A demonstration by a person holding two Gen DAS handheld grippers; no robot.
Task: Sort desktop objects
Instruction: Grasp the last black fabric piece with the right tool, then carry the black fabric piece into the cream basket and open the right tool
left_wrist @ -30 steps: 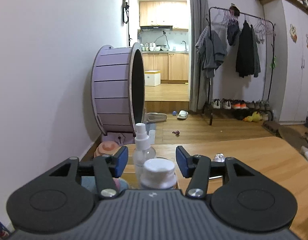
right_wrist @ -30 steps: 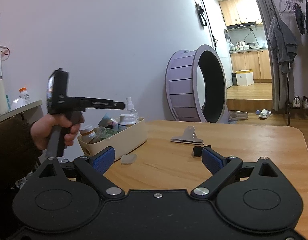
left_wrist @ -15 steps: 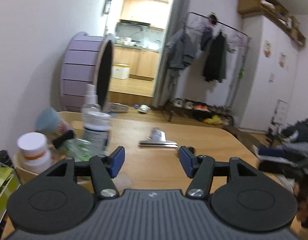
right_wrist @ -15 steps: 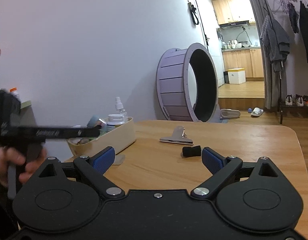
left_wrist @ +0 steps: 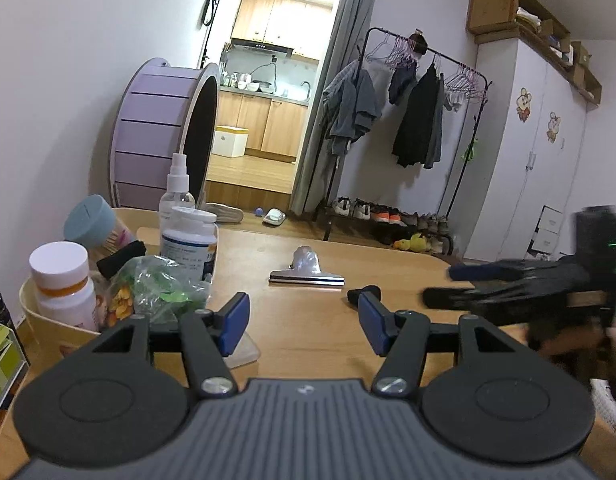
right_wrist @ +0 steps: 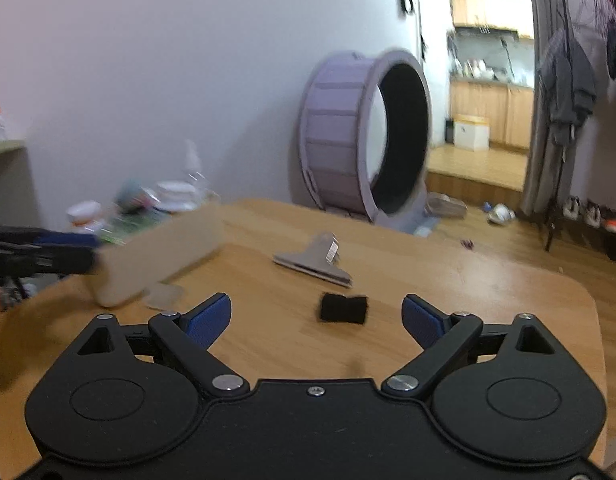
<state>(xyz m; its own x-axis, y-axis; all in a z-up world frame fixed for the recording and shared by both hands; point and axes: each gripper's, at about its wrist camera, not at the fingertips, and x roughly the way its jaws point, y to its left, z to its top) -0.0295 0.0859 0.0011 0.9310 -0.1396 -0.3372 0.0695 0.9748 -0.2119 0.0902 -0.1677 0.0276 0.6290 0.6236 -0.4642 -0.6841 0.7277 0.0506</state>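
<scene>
**A:** What has changed on your side in the last second?

**B:** My left hand-held gripper (left_wrist: 304, 322) has swung off the cream storage bin (left_wrist: 48, 322). A second ago a white-capped bottle and the spray bottle (left_wrist: 176, 188) sat straight ahead of it; now the bin is at the left of that view and the bare desk (left_wrist: 308, 344) lies between the pads. They stand moderately apart with nothing between them, a little wider than before.

**A:** And the right one?

**B:** The right hand-held gripper (right_wrist: 315, 318) has slid forward over the desk, and that view is blurred. Its jaws are wide but closing, and nothing is between the pads yet. The small black object (right_wrist: 343, 308) now lies just ahead of the gap, in the lower middle of the frame; a second ago it was off to the right of centre.

**A:** So that is your next item?

**B:** I judge so. The left looks finished at the bin, and two loose things remain on the desk: the black piece and, beyond it, the metal clip (right_wrist: 313, 262). A flat clear piece (left_wrist: 244, 352) also lies beside the bin, under my left pad in the picture.

**A:** Any risk?

**B:** The black piece is low and small; closing too early could push it away.
</scene>
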